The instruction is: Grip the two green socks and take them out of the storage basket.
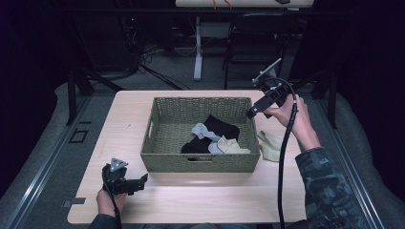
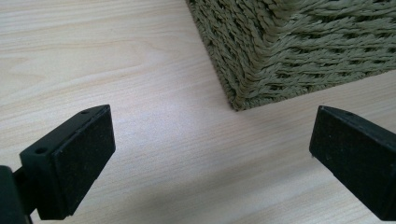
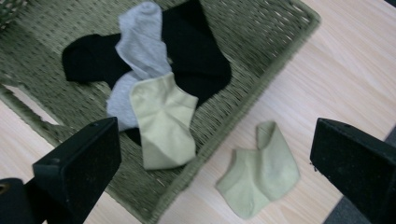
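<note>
An olive woven basket stands mid-table and holds black socks, a grey sock and a pale yellow-green sock. A second pale sock lies on the table just right of the basket. My right gripper hangs above the basket's right rim, open and empty. Between its jaws lie the pale sock in the basket and the loose pale sock on the wood. My left gripper rests low at the near left, open, facing the basket's corner.
The light wooden table has bare wood in front of and to the left of the basket. A chair and a desk leg stand on the floor beyond the far edge. Dark curtains flank both sides.
</note>
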Action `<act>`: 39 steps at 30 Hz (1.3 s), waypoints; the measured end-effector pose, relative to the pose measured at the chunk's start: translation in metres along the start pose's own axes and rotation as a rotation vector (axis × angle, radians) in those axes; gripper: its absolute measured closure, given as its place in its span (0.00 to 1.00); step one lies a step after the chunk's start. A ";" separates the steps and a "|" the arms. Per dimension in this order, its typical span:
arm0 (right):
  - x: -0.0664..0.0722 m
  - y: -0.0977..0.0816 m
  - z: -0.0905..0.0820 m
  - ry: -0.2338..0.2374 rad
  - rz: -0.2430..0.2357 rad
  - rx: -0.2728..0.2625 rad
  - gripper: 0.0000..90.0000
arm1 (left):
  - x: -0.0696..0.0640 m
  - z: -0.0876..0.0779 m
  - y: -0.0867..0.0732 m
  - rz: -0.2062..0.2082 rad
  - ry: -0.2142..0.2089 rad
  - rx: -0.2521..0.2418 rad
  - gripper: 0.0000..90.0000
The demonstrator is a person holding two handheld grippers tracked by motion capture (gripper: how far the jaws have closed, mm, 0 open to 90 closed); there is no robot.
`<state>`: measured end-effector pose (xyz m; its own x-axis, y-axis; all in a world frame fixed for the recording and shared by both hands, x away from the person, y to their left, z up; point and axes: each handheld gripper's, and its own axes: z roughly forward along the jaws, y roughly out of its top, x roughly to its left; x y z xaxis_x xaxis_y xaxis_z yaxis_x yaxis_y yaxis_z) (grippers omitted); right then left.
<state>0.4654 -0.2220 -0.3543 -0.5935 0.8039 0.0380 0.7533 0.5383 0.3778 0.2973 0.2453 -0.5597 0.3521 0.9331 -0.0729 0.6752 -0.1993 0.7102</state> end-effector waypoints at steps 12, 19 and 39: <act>0.035 0.024 0.031 0.060 -0.060 0.021 0.03 | 0.000 0.000 0.000 0.000 -0.003 0.001 0.00; 0.048 0.029 0.055 0.084 -0.074 0.040 0.03 | 0.000 0.000 0.000 0.002 -0.005 0.001 0.00; 0.062 0.017 0.128 0.135 -0.054 0.141 0.26 | 0.000 0.000 0.000 0.001 -0.004 0.001 0.00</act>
<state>0.4781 -0.1306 -0.4641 -0.6594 0.7369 0.1486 0.7461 0.6173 0.2496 0.2971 0.2456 -0.5594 0.3557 0.9316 -0.0749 0.6753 -0.2007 0.7097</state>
